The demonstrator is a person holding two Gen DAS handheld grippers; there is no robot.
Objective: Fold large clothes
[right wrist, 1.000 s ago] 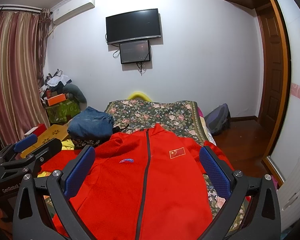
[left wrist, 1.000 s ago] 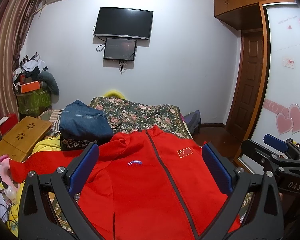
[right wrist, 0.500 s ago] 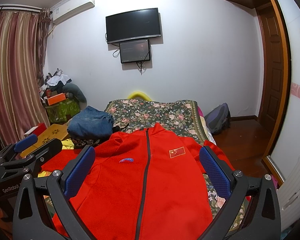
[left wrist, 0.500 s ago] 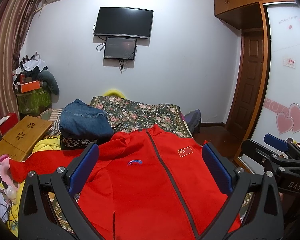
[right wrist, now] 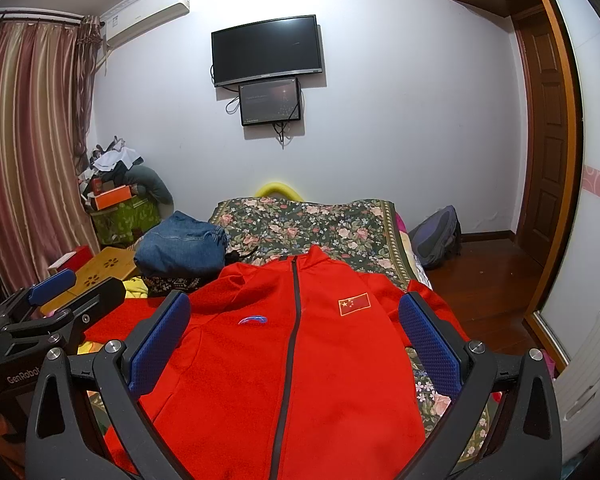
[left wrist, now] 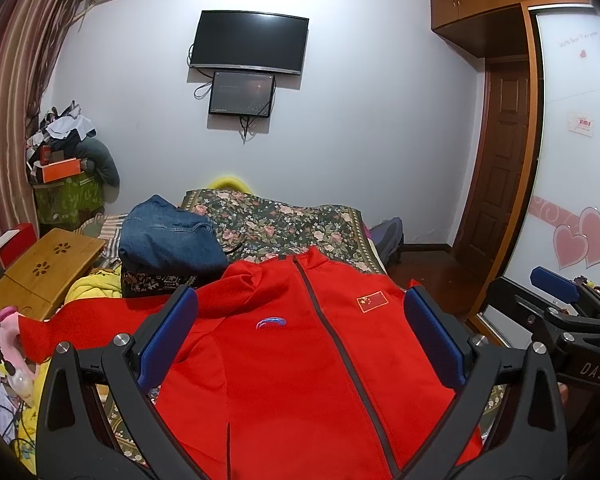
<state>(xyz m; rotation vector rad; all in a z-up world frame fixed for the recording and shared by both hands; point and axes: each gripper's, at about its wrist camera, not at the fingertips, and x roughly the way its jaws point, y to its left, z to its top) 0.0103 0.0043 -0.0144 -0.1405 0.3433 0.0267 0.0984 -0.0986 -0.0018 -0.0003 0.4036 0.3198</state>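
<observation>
Nothing of note has changed over the last second. Both wrist views frame the red zip jacket (left wrist: 300,360) the same way as in the earlier pictures; it lies where it lay, and neither gripper has closed in on it. Judgement: folding has not started, and this reads as a pause or alignment before the first grasp.

Left gripper (left wrist: 300,336): jaws wide apart, nothing between the blue pads (left wrist: 168,336). Right gripper (right wrist: 294,340): also spread wide, empty. Each appears at the edge of the other's view, so the two hover side by side above the near end of the garment, not touching cloth as far as the views show.

Jacket position: front-up on the floral bedspread (left wrist: 284,220), zip closed. In both views its chest fills the gap between the jaws and the hem runs below them, out of frame.

Orientation: collar points away from the jaws toward the far wall, hem toward the person. The long axis follows the dark zip (right wrist: 292,340), roughly along the fingers in the right view and slanting slightly in the left view.

One sleeve (left wrist: 80,320) trails outward past the left-hand jaw of the left gripper, toward the wooden lap desk (left wrist: 44,268). The other sleeve is barely visible beyond the opposite jaw.

Folded jeans (left wrist: 168,240) sit ahead of the left jaw, beside the jacket's shoulder; whether they touch it is unclear.

Judgement: the sleeves likely need folding in first.
</observation>
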